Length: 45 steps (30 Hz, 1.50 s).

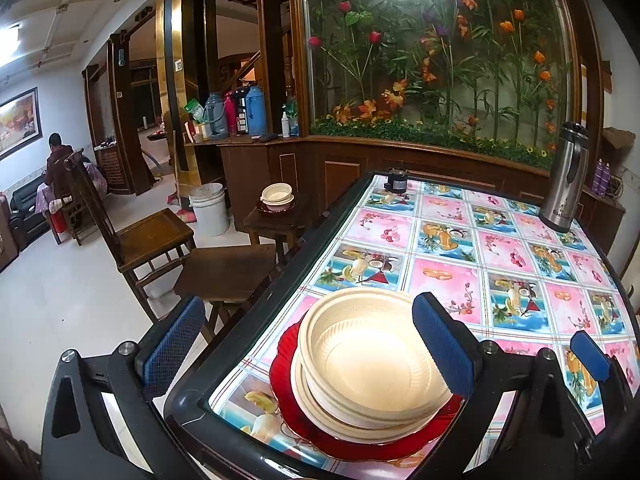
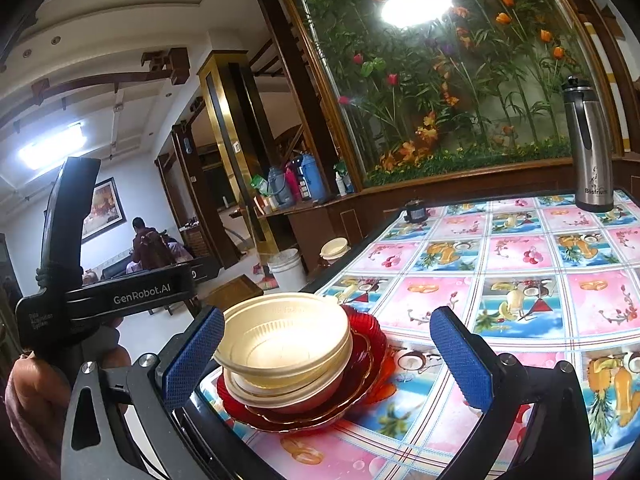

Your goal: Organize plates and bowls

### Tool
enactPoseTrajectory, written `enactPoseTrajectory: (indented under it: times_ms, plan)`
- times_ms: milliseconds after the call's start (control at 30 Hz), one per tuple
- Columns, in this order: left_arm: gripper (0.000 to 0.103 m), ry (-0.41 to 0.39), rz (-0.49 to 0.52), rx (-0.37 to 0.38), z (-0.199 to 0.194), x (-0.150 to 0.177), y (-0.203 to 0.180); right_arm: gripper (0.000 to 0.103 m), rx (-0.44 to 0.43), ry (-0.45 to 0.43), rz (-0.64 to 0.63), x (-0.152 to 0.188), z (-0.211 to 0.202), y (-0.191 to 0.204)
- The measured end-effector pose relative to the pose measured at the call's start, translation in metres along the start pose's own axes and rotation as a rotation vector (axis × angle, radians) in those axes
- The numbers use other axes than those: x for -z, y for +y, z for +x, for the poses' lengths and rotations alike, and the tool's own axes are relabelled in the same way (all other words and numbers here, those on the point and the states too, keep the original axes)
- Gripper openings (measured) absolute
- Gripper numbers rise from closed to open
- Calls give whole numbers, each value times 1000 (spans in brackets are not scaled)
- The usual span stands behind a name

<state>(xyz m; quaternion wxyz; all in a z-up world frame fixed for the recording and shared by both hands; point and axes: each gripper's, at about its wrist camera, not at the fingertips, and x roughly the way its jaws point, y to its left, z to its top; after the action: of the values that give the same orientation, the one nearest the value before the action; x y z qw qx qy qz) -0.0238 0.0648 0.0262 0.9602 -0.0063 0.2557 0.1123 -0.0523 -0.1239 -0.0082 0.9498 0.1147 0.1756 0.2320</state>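
Note:
A stack of cream bowls (image 1: 372,364) sits on a red plate (image 1: 288,364) at the near left corner of the table. My left gripper (image 1: 310,344) is open and straddles the stack; its right pad (image 1: 444,344) is by the bowls' right rim and its left pad (image 1: 176,344) hangs beyond the table edge. The right wrist view shows the same cream bowls (image 2: 284,344) on red plates (image 2: 364,356) between the spread fingers of my open right gripper (image 2: 328,360). A second stack of bowls (image 1: 277,196) rests on a small wooden stool.
A steel thermos (image 1: 566,184) stands at the far right of the patterned tablecloth (image 1: 500,264), and a small black object (image 1: 397,182) at the far edge. Wooden chairs (image 1: 156,236) and a white bucket (image 1: 209,208) stand left of the table. A person (image 1: 58,160) sits far off.

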Motion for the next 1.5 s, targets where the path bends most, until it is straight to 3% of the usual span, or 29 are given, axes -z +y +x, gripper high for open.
enactPoseTrajectory:
  times_ms: [1500]
  plan:
    - [103,34,3,-24,11,4,8,103,-11,34,-10,6,15,7]
